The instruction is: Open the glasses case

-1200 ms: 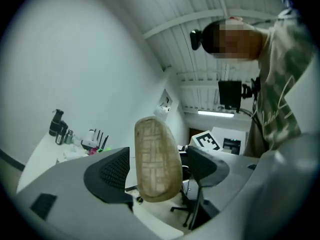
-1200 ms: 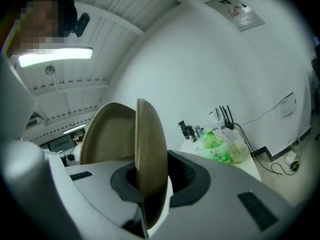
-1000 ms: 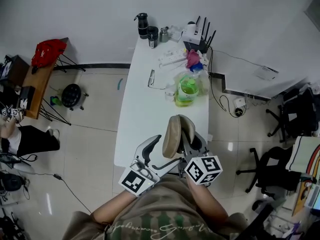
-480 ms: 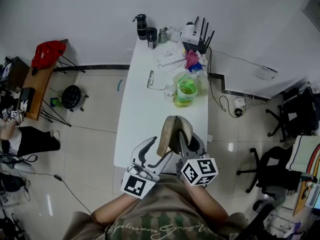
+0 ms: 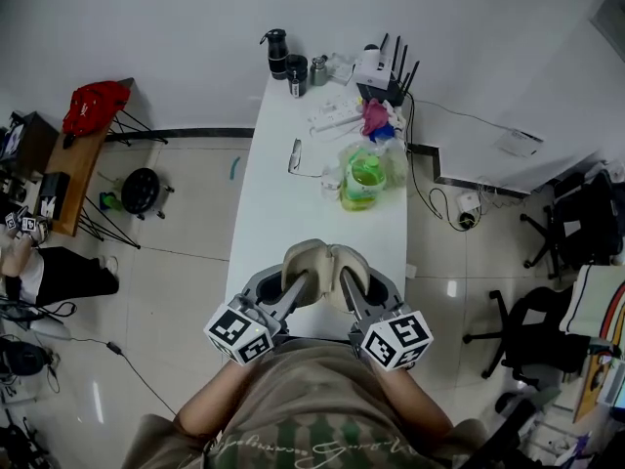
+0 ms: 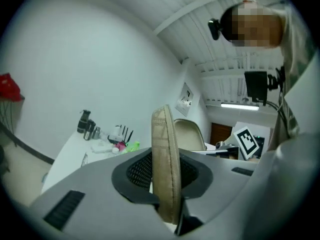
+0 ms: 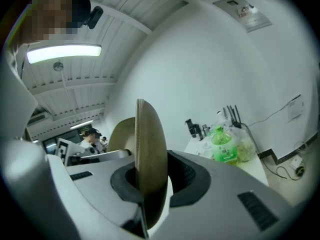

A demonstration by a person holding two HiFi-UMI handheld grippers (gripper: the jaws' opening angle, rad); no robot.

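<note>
Left gripper [image 5: 293, 294] jaws just closed on glasses case [image 5: 320, 265] left half; right gripper [image 5: 348, 293] jaws pinch the right half. Case splayed, I judge it open.

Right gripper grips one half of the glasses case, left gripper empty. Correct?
No: the left gripper has just closed its jaws on the other half of the glasses case, per the left gripper view. The right gripper grips one half.

place: office | router [image 5: 375, 66]; swivel chair [image 5: 530, 326]; white desk [image 5: 281, 218]
</note>
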